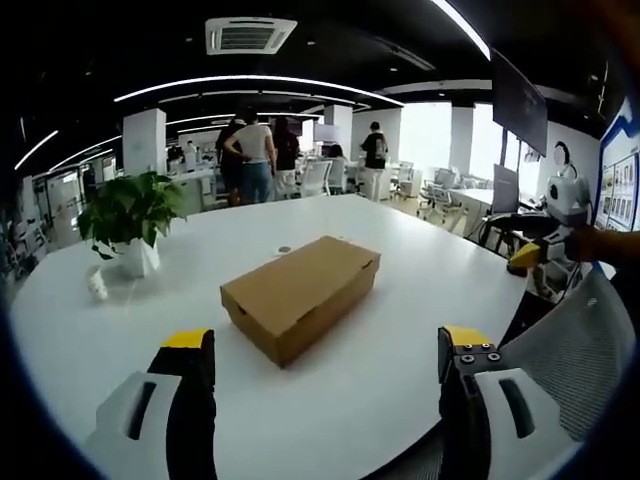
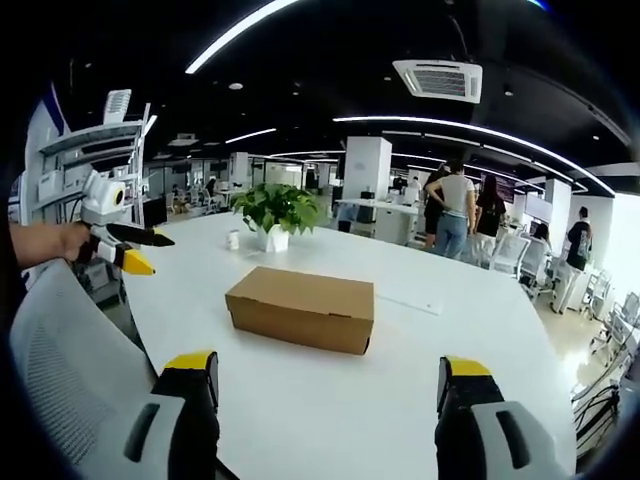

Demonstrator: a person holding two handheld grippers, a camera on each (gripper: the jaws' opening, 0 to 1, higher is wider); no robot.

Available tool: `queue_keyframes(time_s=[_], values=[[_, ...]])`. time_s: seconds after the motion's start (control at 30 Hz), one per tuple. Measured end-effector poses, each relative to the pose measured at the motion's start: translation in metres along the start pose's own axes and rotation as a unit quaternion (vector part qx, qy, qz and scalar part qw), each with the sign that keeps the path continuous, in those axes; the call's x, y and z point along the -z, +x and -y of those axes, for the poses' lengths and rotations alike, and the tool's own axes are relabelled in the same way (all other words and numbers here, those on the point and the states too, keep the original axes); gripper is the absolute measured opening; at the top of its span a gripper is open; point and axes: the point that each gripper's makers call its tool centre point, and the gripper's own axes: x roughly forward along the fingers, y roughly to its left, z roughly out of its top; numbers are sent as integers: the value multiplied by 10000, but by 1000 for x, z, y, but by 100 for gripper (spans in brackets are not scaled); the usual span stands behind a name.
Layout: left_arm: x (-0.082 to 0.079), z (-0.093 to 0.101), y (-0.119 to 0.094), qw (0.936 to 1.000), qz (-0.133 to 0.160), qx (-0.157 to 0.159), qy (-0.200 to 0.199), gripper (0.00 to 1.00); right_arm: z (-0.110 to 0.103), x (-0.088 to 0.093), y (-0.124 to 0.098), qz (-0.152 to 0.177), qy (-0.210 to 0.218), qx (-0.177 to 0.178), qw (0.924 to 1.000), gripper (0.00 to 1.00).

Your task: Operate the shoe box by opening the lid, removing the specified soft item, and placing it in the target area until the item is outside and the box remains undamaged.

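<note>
- Cardboard shoe box (image 1: 300, 295) sits closed on a wide white table (image 1: 400, 260), its lid down flat, as we look along the left gripper (image 1: 325, 352) from the table's near edge
- Our left gripper stands with its jaws spread wide and nothing between them, yellow-tipped and well short of the box
- From the other side, the right gripper (image 2: 327, 370) shows the same: jaws parted, holding nothing, the shoe box (image 2: 301, 308) lying apart from them toward the middle of the table (image 2: 480, 330)
- In the left gripper view we see the right gripper (image 1: 527, 256) come in at the right edge, held by a hand (image 1: 600, 243) above a grey mesh chair back (image 1: 570, 350); its yellow tip points toward the table
- In the right gripper view the left gripper (image 2: 140, 250) enters from the left, gripped in a hand (image 2: 45, 242) over the mesh chair back (image 2: 70, 370)
- Beyond the box a potted green plant (image 1: 130, 215) stands in a white pot on the table, with a small white object (image 1: 97, 285) just beside it; the same potted plant (image 2: 272, 212) appears behind the box in the right gripper view
- A flat white strip (image 2: 405, 298) lies on the table just past the box in the right gripper view; we cannot tell what it is
- Several people (image 1: 252, 155) stand with their backs to us among desks and office chairs (image 1: 315, 178) at the far side of the room, under ring-shaped ceiling lights (image 1: 250, 82) and a ceiling air vent (image 1: 250, 33)
</note>
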Motion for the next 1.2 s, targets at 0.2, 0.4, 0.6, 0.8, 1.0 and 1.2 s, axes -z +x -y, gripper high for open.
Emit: queue_keyframes(time_s=[0.2,0.4,0.6,0.8,1.0,1.2], values=[[-2,0,2,10000,32,3,4,96,-1,-2,5,-8,-62,-62,10000,90],[-3,-2,4,10000,28,-1,35,96,0,-3,8,-20,-106,-94,9999,90],[-7,-4,8,10000,36,-21,42,95,1,-2,11,-33,-108,-106,9999,90],[-9,-3,14,10000,31,-1,95,94,3,-2,15,-52,-131,-129,9998,90],[-9,-4,17,9999,5,20,118,94,4,-2,19,-56,-141,-151,9998,90],[-12,-8,19,10000,67,-31,65,92,5,-1,25,-86,-181,-213,9996,90]])
